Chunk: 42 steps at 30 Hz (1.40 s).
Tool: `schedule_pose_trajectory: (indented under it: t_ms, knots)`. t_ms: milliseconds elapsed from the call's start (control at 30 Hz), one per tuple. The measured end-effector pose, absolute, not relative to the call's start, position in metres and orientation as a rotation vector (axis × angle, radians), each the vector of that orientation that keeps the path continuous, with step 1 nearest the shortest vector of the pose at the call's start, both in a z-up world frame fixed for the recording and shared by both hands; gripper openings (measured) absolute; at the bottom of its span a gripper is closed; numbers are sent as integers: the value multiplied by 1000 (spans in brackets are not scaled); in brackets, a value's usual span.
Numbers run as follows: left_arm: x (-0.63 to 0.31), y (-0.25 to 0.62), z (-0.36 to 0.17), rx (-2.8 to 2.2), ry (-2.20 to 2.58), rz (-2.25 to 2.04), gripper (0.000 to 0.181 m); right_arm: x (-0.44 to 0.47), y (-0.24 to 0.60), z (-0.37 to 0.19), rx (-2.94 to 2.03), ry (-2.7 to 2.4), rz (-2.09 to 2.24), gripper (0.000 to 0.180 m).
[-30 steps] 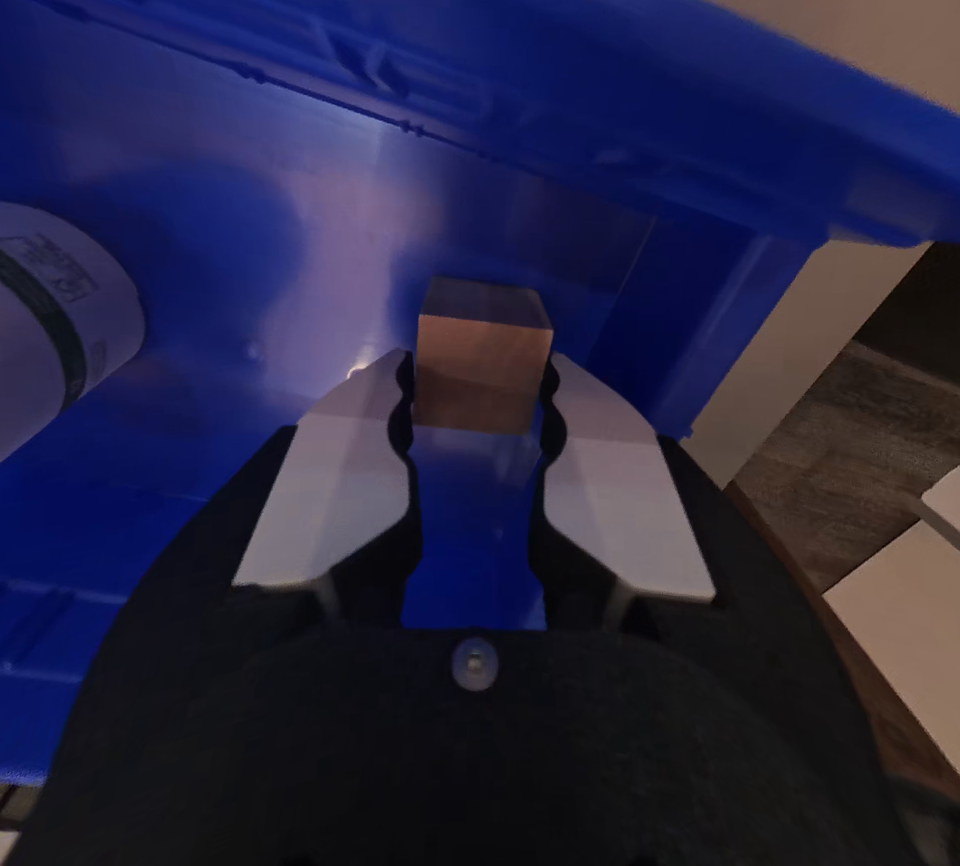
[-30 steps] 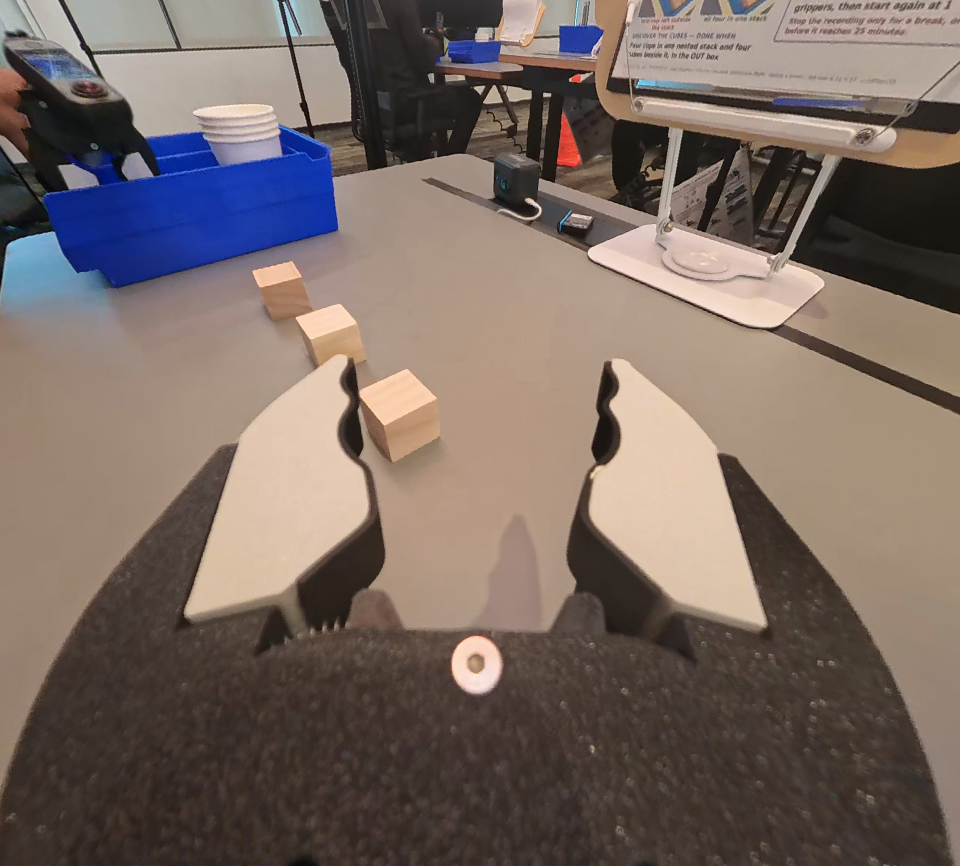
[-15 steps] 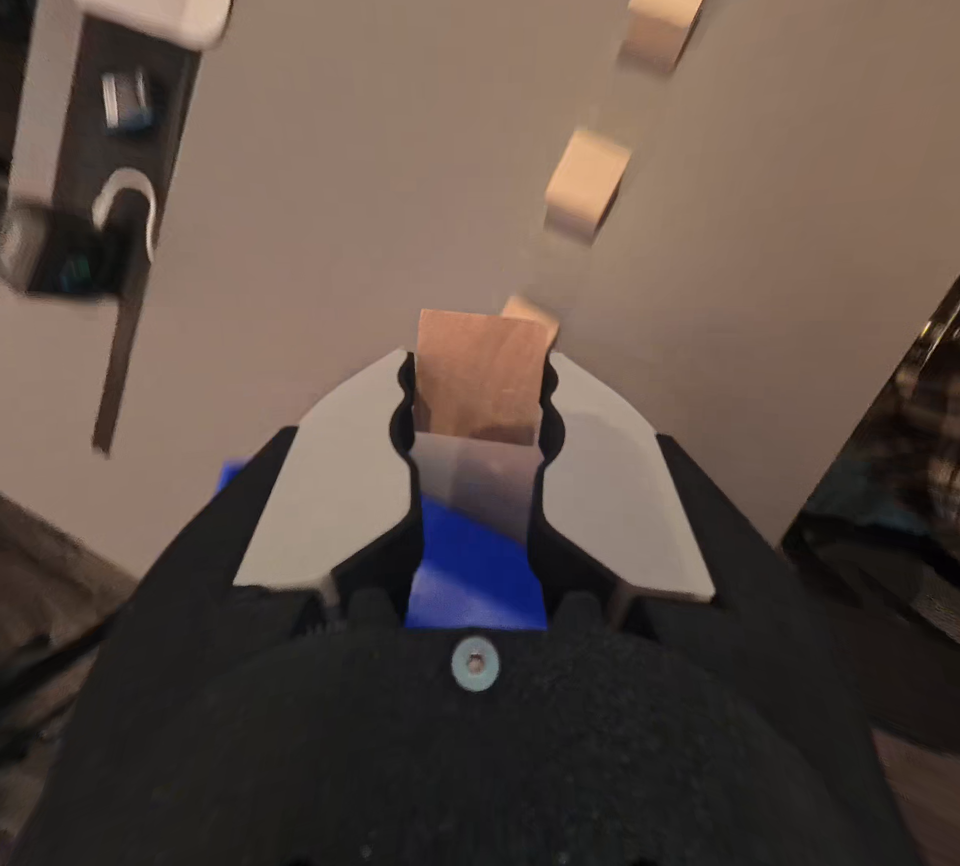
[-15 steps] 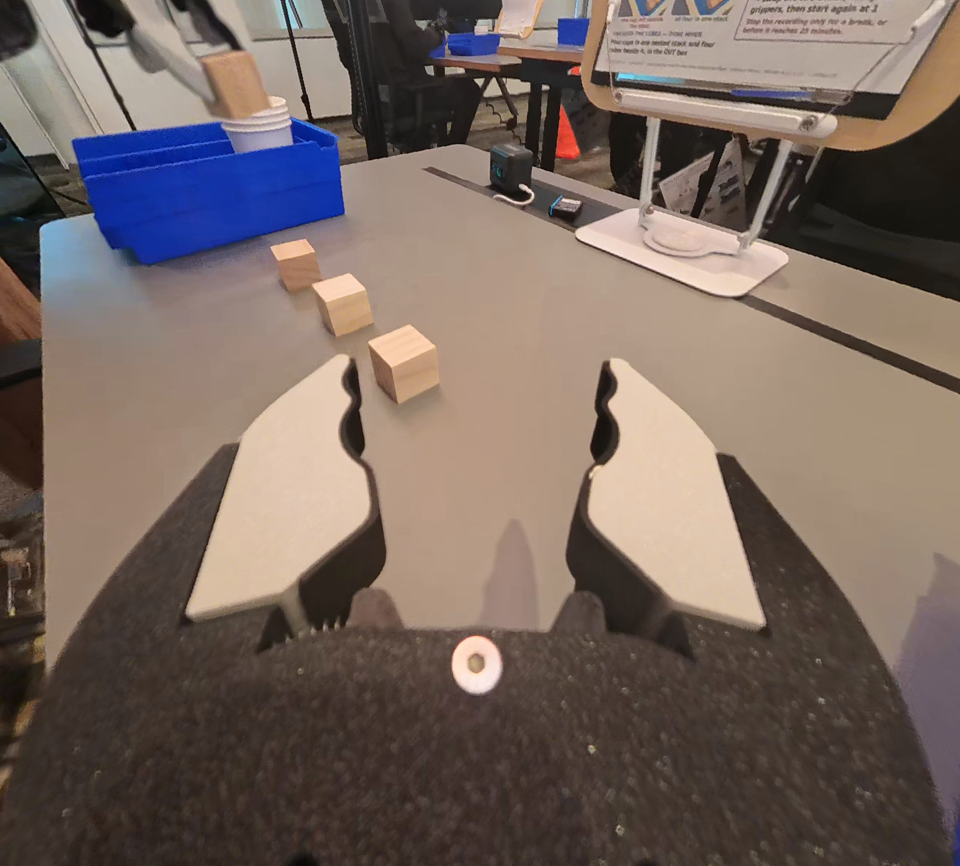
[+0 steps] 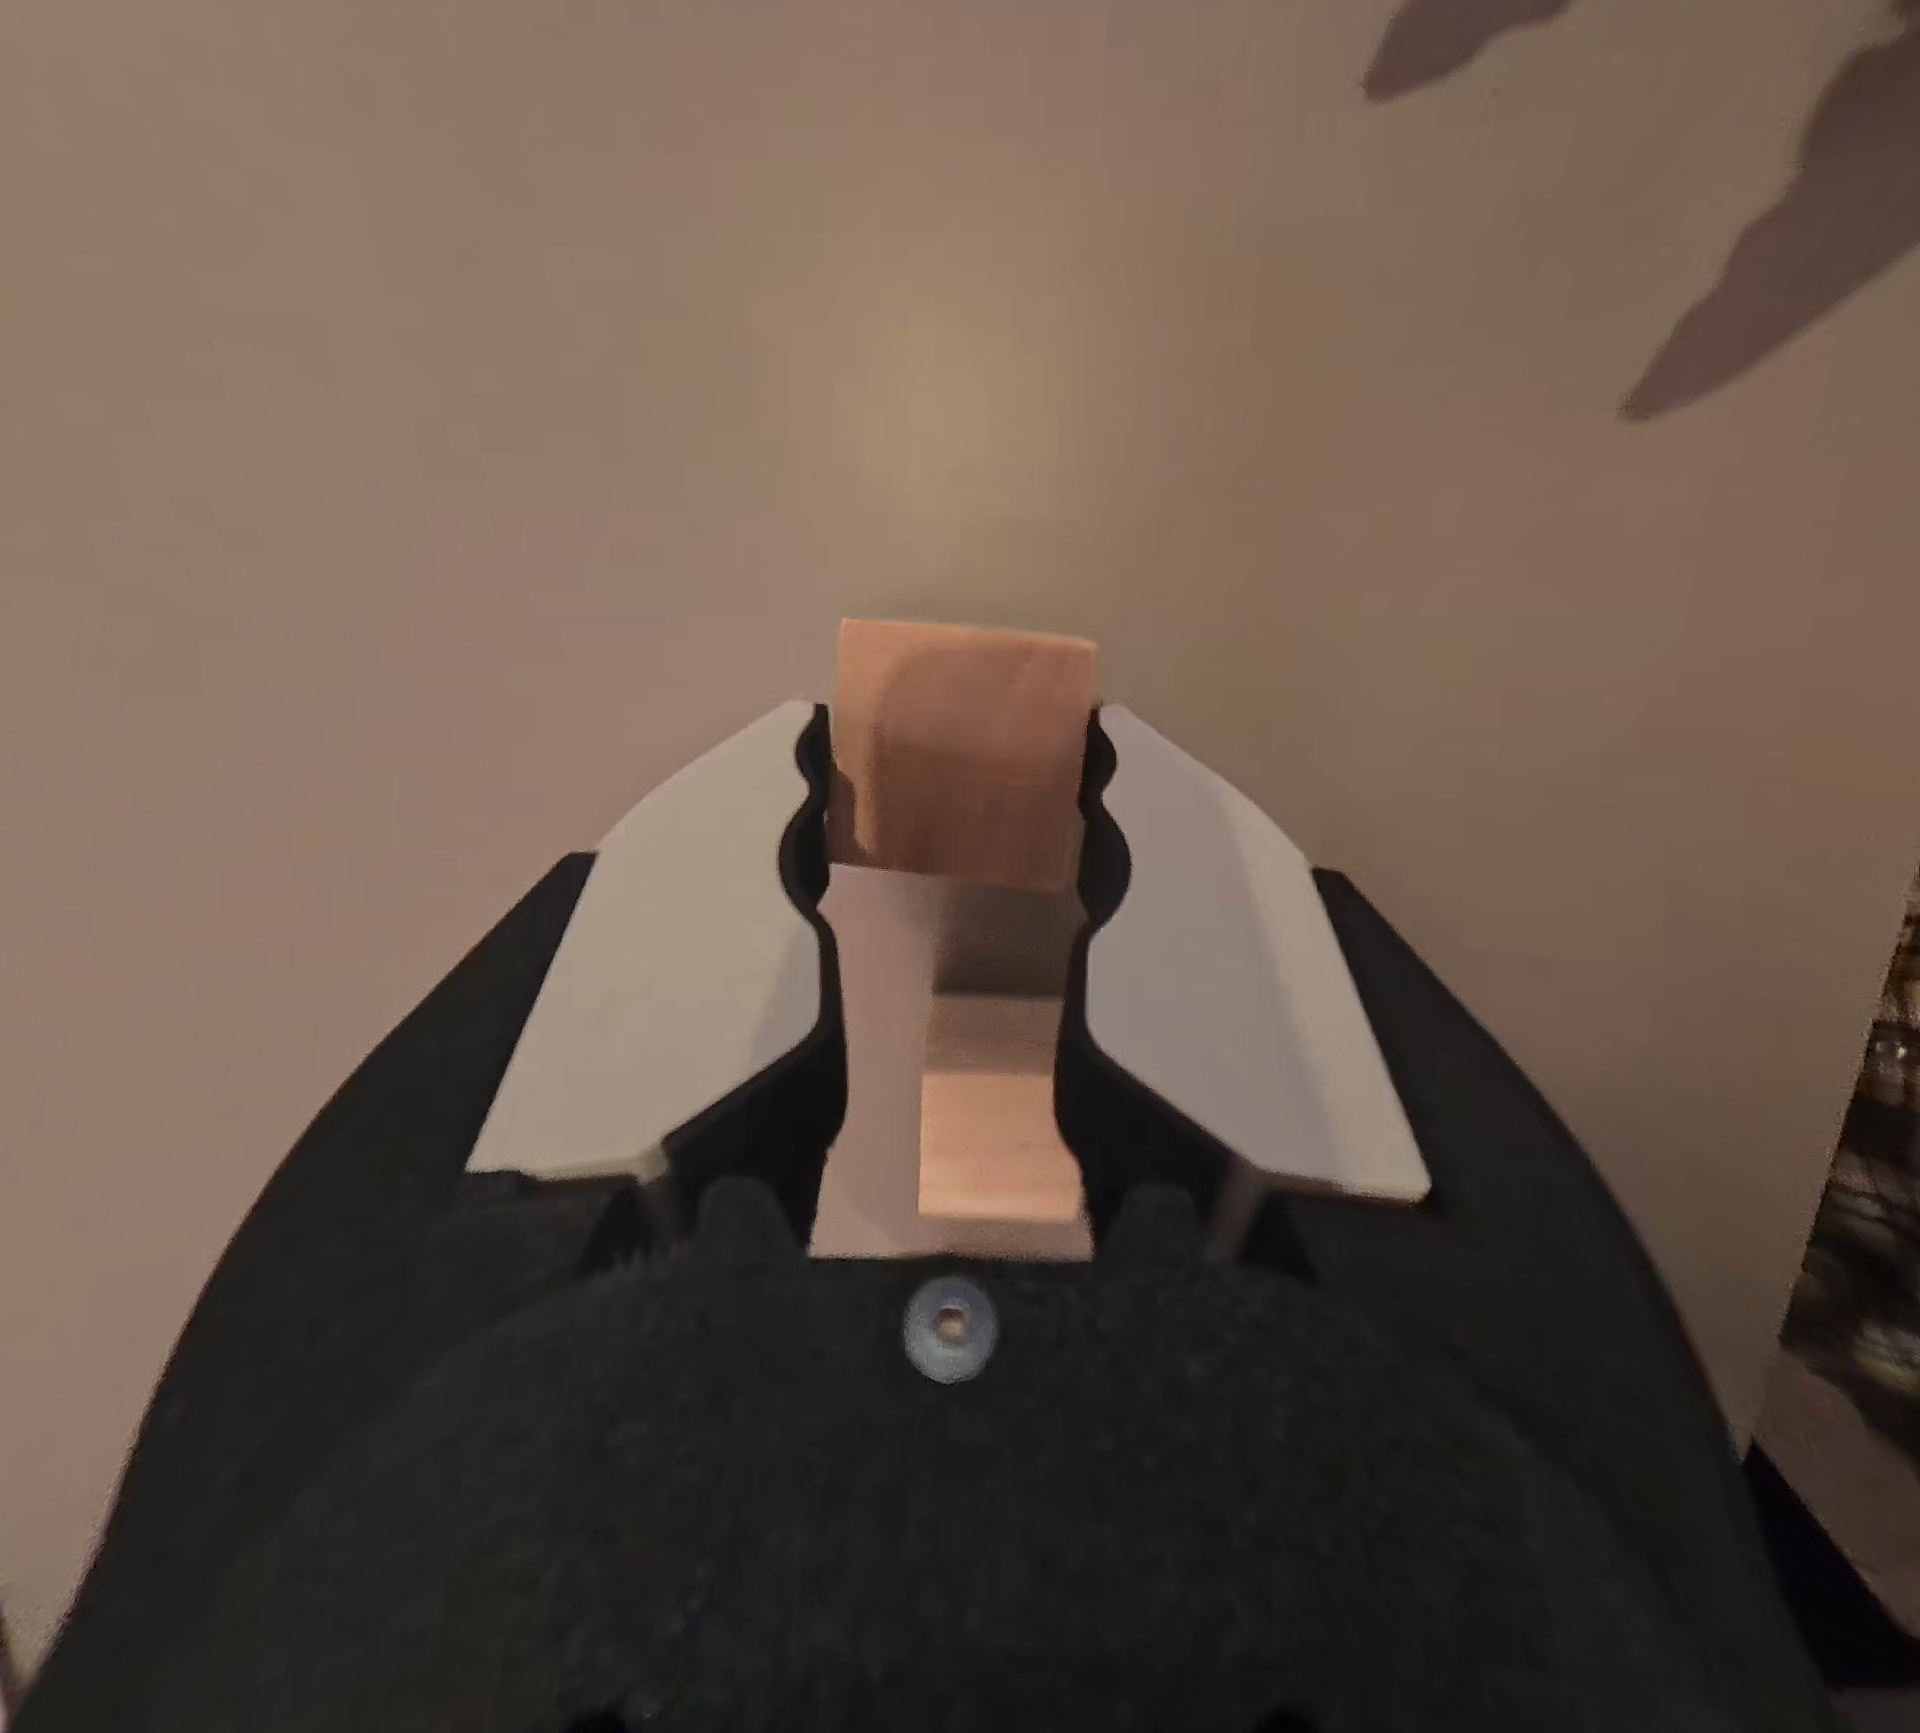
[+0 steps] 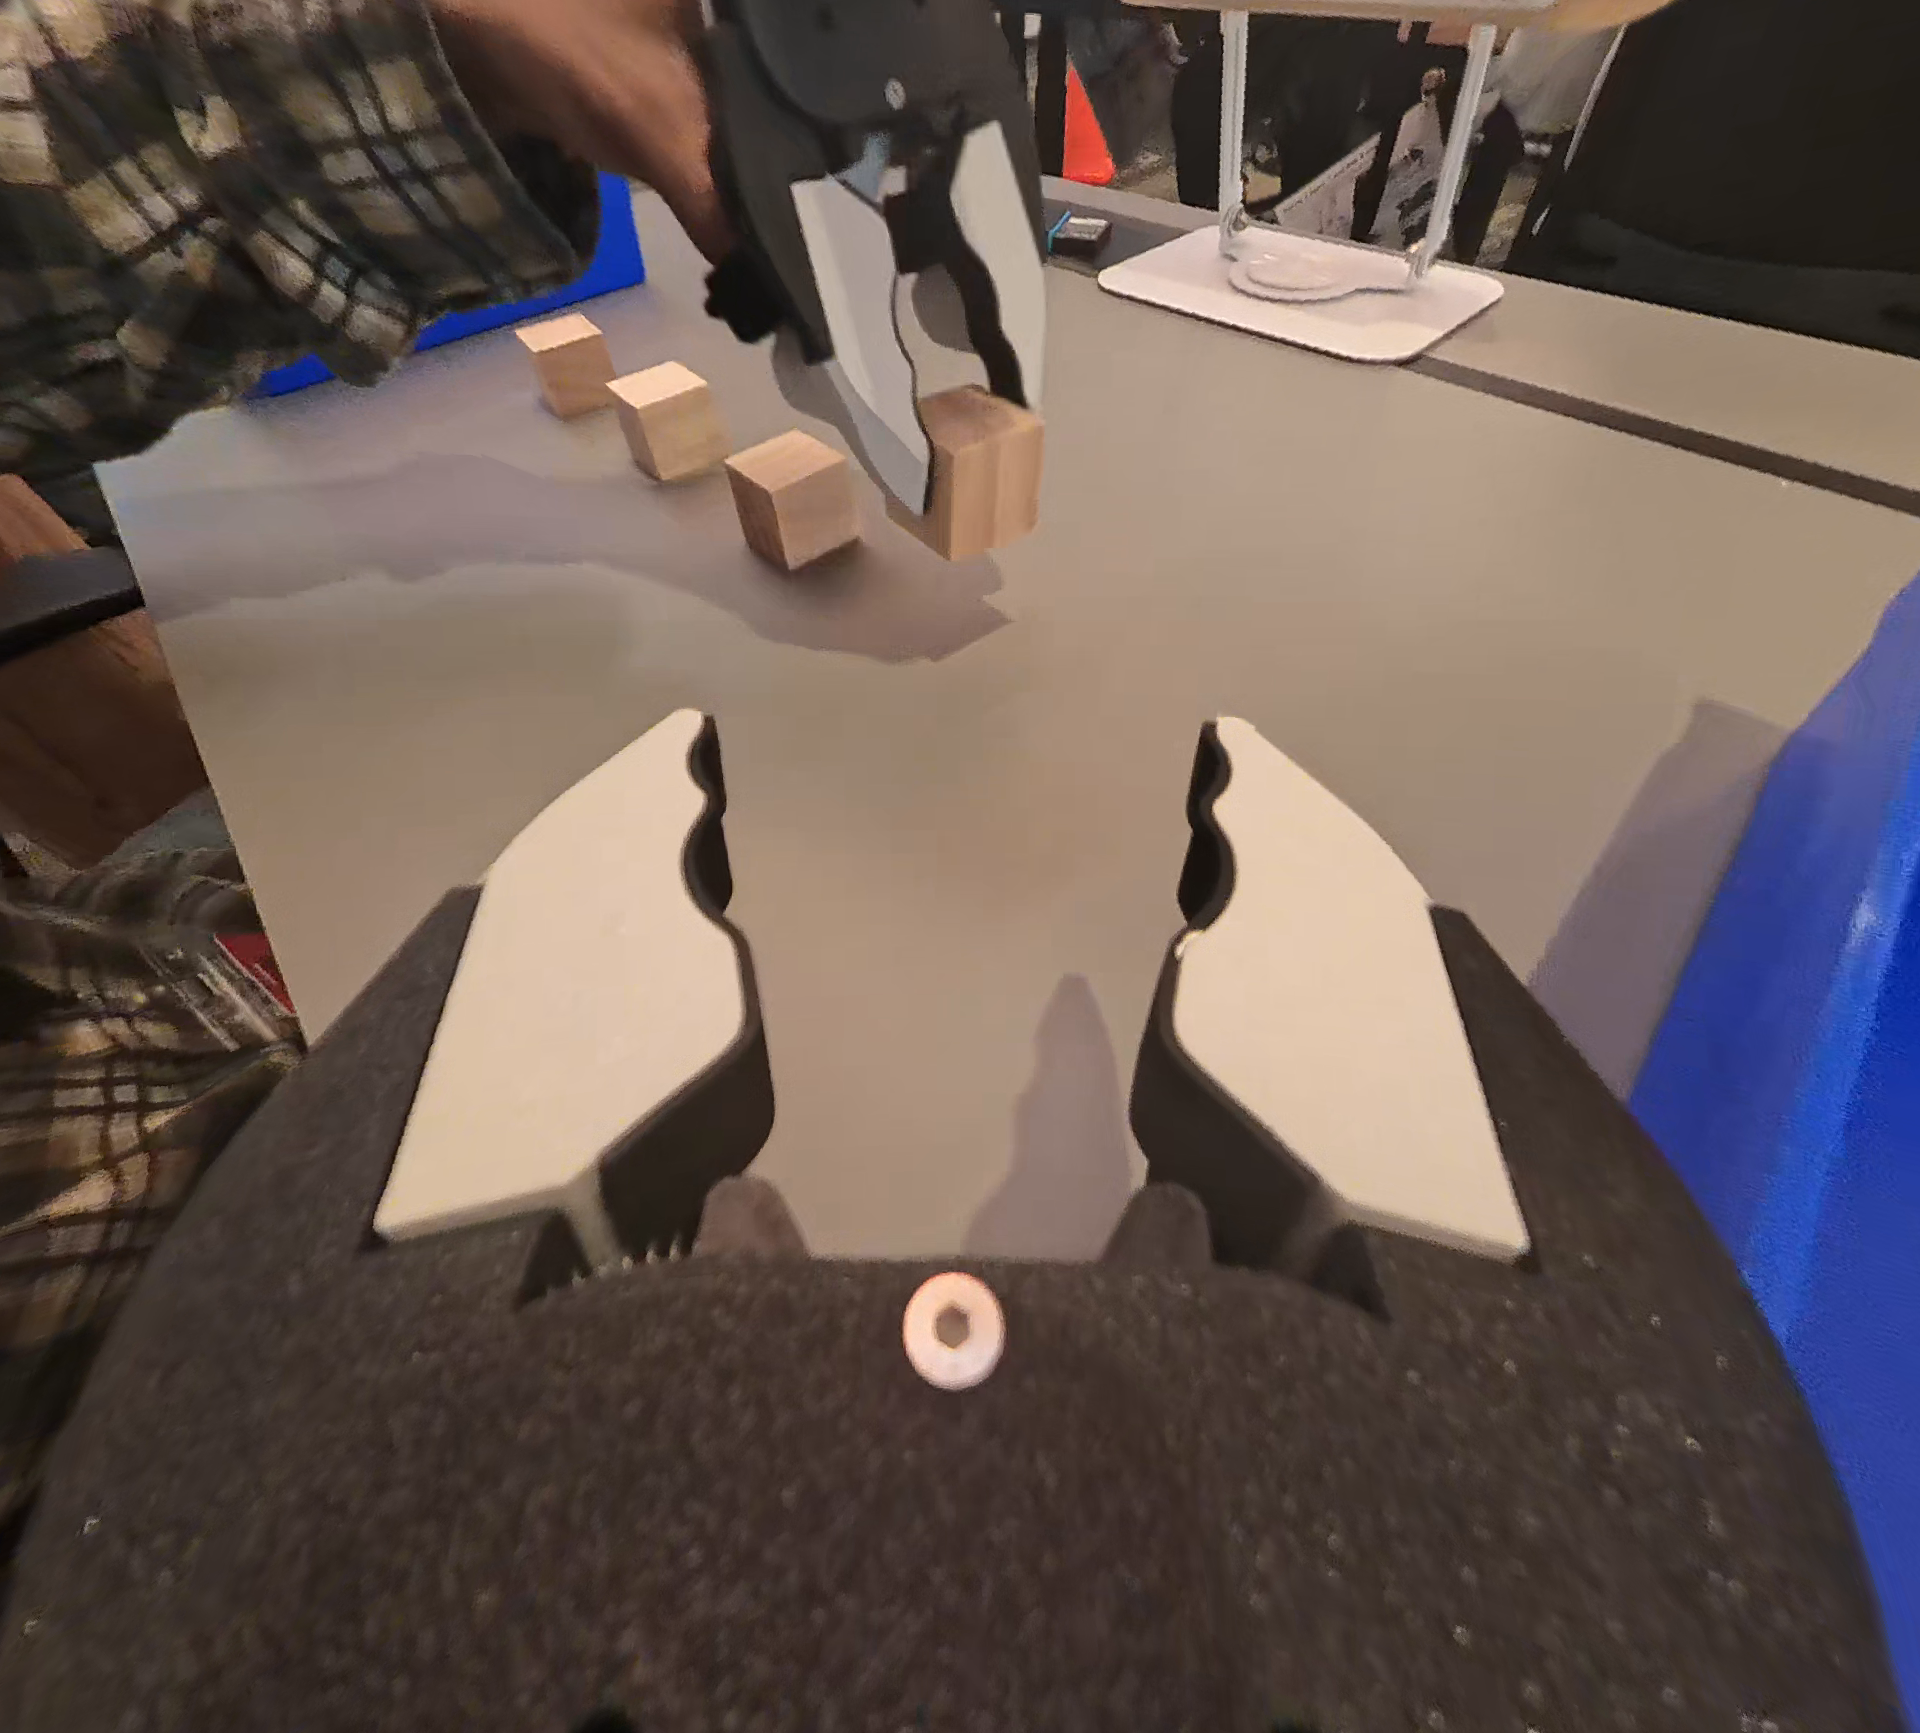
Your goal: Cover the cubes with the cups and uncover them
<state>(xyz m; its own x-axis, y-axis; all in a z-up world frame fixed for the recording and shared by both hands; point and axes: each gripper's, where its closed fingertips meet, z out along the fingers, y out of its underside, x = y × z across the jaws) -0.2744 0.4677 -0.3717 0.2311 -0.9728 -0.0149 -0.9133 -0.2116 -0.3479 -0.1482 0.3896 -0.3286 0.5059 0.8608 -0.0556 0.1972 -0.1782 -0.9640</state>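
Observation:
My left gripper (image 5: 961, 733) is shut on a wooden cube (image 5: 961, 779) and points down at the grey table (image 5: 520, 333). In the right wrist view the left gripper (image 6: 961, 447) holds that cube (image 6: 987, 478) just above the table, at the near end of a row of three cubes (image 6: 792, 499) (image 6: 665, 421) (image 6: 566, 364). One cube of the row (image 5: 997, 1153) shows between the left fingers. My right gripper (image 6: 956, 748) is open and empty, low over the table in front of the row. No cups are in view.
A blue bin (image 6: 613, 249) stands behind the row, partly hidden by a plaid sleeve (image 6: 239, 156). A second blue bin (image 6: 1808, 1060) is close on the right. A white stand (image 6: 1309, 291) with a board is at the back right. Blurred grey shapes (image 5: 1662, 125) cross the upper right.
My left gripper lifted the cube out of the blue bin and carried it over the table to the near end of the row. My right gripper drew back a little and stayed open.

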Motion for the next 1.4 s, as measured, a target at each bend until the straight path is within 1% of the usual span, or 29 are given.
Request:
schedule_pose_trajectory:
  t_ms: [433,600,633,700,767,833,1033,1133,1200,1267,1400]
  knots:
    - [-255,467,-417,-2269,1804,-338,45,-148,395,-334,-1665,-893,807,85]
    - [-251,463,-418,-2246,1783,-370,45,-152,397,-332,-1664,-897,808,85]
    - [-250,463,-419,-2249,1777,-376,47,-153,397,-331,-1664,-896,809,85]
    - [-249,466,-418,-2250,1737,-363,62,-155,398,-330,-1663,-892,810,86]
    - [-247,469,-407,-2233,1673,-391,78,-157,399,-330,-1665,-887,816,87]
    - [-248,472,-384,-2190,1585,-413,90,-159,401,-329,-1661,-878,815,88]
    - [-285,464,-282,-1941,1179,-535,100,-170,410,-325,-1656,-810,824,88]
    - [-326,444,-247,-1829,964,-578,98,-180,412,-323,-1655,-779,838,88]
    - [-358,426,-239,-1790,848,-587,95,-188,412,-323,-1660,-777,843,88]
    - [-391,409,-242,-1782,744,-583,91,-198,410,-321,-1658,-794,846,88]
    - [-440,376,-272,-1856,644,-559,91,-215,408,-317,-1644,-821,832,88]
